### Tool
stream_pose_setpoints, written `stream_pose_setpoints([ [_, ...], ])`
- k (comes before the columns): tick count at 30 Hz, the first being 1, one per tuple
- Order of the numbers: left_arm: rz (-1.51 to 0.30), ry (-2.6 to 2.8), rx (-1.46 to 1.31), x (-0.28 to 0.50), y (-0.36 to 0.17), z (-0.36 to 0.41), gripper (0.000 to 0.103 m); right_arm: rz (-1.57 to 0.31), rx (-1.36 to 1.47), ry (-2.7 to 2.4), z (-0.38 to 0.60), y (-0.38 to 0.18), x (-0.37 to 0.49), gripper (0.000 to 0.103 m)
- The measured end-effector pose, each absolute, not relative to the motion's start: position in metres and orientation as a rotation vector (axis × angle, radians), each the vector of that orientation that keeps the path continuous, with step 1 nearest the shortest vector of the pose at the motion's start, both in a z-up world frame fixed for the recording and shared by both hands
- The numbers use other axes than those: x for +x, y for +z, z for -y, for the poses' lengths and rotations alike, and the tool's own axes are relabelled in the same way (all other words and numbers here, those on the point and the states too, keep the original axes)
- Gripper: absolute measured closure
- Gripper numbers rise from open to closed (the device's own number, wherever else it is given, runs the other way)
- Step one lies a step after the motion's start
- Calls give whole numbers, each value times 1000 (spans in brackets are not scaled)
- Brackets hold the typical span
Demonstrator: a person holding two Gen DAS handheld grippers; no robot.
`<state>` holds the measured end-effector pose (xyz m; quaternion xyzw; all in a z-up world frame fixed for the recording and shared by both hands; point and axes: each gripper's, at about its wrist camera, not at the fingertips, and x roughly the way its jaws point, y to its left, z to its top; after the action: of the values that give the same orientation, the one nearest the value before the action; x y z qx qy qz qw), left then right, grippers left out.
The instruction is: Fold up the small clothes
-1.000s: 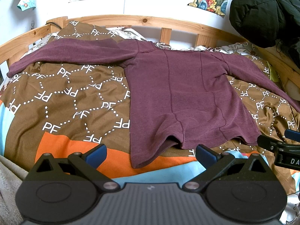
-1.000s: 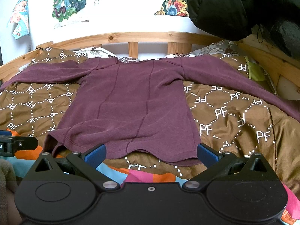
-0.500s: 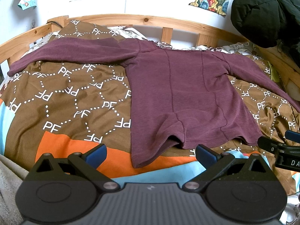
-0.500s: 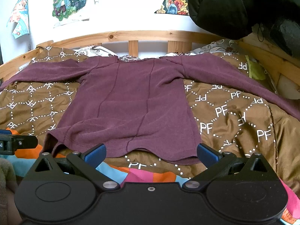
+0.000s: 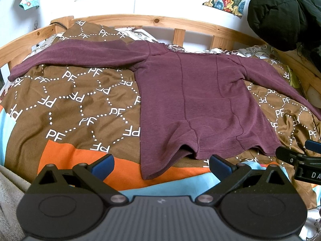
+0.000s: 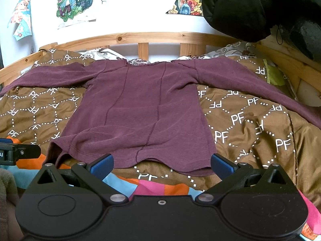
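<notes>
A maroon long-sleeved shirt [image 5: 200,104] lies flat on the bed with both sleeves spread out; it also shows in the right wrist view [image 6: 140,112]. Its hem is rumpled at the near left corner. My left gripper [image 5: 161,166] is open and empty, just short of the hem's left corner. My right gripper [image 6: 161,165] is open and empty, just short of the hem's right part. Each gripper shows at the edge of the other's view, the right one [image 5: 299,160] and the left one [image 6: 18,153].
A brown patterned duvet [image 5: 70,104] with orange and blue patches covers the bed. A wooden headboard [image 6: 140,39] runs along the back. A black jacket [image 6: 250,6] hangs at the top right. A grey blanket [image 5: 10,196] lies at the near left.
Both grippers have edged slightly forward toward the shirt's hem. The shirt has not moved.
</notes>
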<state>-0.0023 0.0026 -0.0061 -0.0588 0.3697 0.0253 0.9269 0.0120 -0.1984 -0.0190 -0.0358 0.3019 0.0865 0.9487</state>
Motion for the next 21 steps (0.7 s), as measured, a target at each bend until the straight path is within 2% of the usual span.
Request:
stream_pose_setpoints([
  [21, -770, 54, -117, 0, -11, -3, 1, -624, -67, 177, 199, -21, 12, 1],
])
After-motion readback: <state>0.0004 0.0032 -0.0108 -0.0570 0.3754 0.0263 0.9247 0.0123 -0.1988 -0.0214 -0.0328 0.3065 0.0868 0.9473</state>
